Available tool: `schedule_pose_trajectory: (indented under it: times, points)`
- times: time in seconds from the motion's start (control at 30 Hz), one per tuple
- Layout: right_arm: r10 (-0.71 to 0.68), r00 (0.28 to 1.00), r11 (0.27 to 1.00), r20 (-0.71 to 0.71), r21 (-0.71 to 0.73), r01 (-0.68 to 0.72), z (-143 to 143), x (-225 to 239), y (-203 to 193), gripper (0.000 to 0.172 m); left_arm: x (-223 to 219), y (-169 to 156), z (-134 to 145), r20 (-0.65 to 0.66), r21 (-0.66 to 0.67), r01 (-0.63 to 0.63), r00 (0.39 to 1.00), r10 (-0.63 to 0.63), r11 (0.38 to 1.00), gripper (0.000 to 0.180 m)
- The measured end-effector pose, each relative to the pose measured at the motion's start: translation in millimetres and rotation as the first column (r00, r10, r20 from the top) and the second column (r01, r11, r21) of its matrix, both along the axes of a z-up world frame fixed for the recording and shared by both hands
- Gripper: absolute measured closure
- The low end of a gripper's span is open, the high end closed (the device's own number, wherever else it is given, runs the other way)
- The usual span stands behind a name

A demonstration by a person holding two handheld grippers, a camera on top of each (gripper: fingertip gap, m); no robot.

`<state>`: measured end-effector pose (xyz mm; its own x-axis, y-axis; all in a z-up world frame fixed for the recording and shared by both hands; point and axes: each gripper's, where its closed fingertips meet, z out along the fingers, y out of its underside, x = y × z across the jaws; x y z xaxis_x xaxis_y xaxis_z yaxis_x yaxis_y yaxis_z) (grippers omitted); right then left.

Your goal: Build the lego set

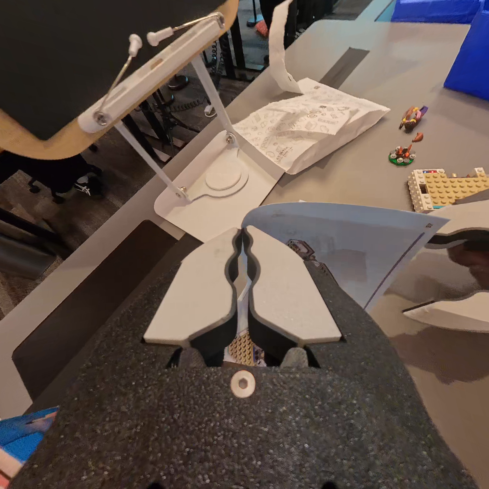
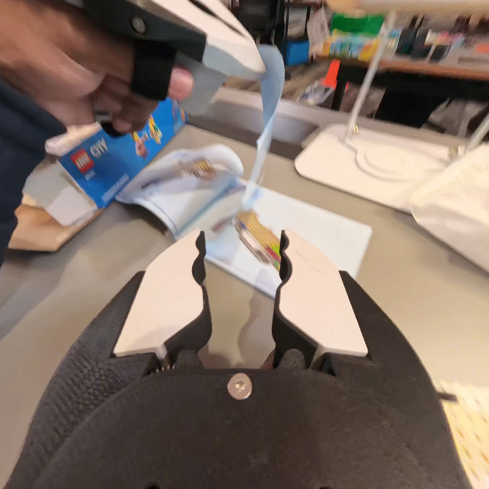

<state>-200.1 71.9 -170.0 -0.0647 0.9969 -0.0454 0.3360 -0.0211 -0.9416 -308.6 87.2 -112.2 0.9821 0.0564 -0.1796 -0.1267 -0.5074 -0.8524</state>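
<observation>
Fingers point(image 1: 267, 248) of your left gripper point(image 1: 242, 231) are pinching a pale blue page point(image 1: 357, 238) of the instruction booklet point(image 2: 304, 232), lifted high off the bench point(image 1: 370, 66) and curling over, not yet laid flat. Your right gripper point(image 2: 242, 235) hovers with fingers spread and nothing between them over the open booklet beside the blue box point(image 2: 111, 164).

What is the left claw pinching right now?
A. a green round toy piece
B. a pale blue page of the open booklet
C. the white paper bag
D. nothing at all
B: the left claw has its tips closed on a lifted pale blue page of the booklet.
</observation>
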Motion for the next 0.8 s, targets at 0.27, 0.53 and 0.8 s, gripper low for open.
schedule_pose_trajectory:
  times: [0.27,0.53,0.8]
  points:
    - [-0.054,0.984,0.981,-0.168,0.177,0.084,25,-39,-23,0.156,-19,-22,0,0.075,0.061,-0.045,0.996,0.041,0.997,0.179]
    - [-0.037,0.986,0.891,-0.163,0.442,0.107,15,-44,-30,0.172,-19,-42,-15,0.349,0.065,-0.111,0.933,0.082,0.992,0.154]
    - [-0.059,0.983,0.864,-0.175,0.484,0.138,14,-39,-26,0.172,-5,-52,11,0.583,0.158,-0.167,0.811,0.044,0.973,0.151]
